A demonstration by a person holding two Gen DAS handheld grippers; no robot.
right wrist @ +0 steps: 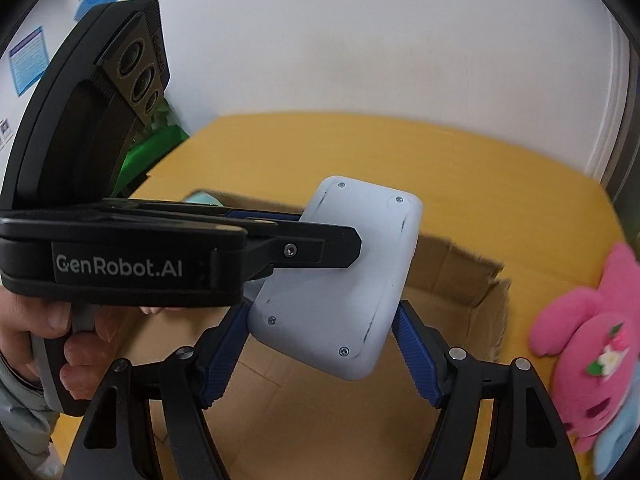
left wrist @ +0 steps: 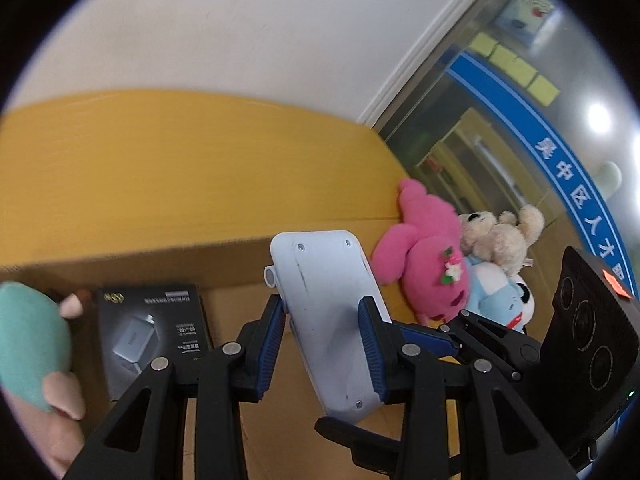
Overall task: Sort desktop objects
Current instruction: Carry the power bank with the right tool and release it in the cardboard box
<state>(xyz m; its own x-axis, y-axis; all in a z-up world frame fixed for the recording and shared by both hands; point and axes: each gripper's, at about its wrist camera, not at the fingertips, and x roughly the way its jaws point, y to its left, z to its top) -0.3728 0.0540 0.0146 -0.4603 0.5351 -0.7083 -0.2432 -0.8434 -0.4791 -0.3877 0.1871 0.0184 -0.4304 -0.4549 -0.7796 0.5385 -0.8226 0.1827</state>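
A white plastic device (left wrist: 332, 320) with screws in its back is held above an open cardboard box (left wrist: 140, 268). My left gripper (left wrist: 324, 344) is shut on it, blue pads on both long sides. In the right wrist view the same device (right wrist: 340, 280) sits between my right gripper's (right wrist: 320, 352) blue fingers (right wrist: 416, 356); they stand beside its lower end with a small gap, so the right gripper is open. The left gripper's body (right wrist: 120, 256) crosses that view from the left.
A black charger box (left wrist: 154, 332) lies inside the cardboard box. A pink plush (left wrist: 424, 264), a beige bear (left wrist: 496, 236) and a blue-white plush (left wrist: 496, 292) lie on the yellow table (left wrist: 160, 160) at the right. A teal item (left wrist: 28, 340) is at the left edge.
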